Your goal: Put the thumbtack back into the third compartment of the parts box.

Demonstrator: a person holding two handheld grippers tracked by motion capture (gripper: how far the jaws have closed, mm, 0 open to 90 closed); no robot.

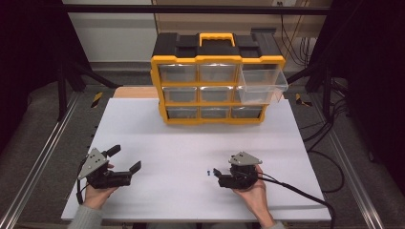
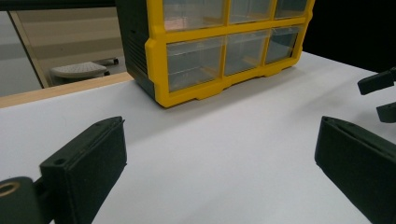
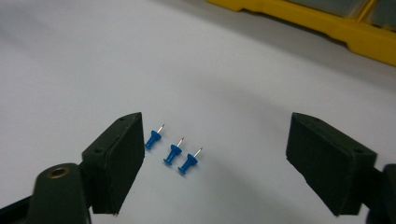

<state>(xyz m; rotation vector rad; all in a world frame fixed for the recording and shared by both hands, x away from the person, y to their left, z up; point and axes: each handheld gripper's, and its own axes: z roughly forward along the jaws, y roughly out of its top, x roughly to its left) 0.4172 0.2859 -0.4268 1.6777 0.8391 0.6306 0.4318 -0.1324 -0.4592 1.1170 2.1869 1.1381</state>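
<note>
Looking along my right gripper (image 3: 212, 154), I see three blue push pins (image 3: 173, 153) lying in a short row on the white worktop (image 3: 70, 70), each with its metal point tilted up and away. They sit between the fingers (image 3: 116, 161), closer to the left one; the leftmost pin lies just beside that pad, and I cannot tell whether it touches. The fingers stand apart and press on nothing.

From the high view, the pins (image 1: 209, 172) show as a small blue speck just left of the right gripper (image 1: 217, 172), on the near right part of the worktop (image 1: 191, 143). My right hand (image 1: 250, 188) holds that gripper low, pointing left.

My left gripper (image 1: 125, 159) rests at the near left, well apart from the pins, fingers (image 2: 88, 163) spread wide with nothing between them.

At the far side stands a yellow and black drawer organiser (image 1: 215, 81) with clear drawers; its top right drawer (image 1: 262, 85) is pulled out.
</note>
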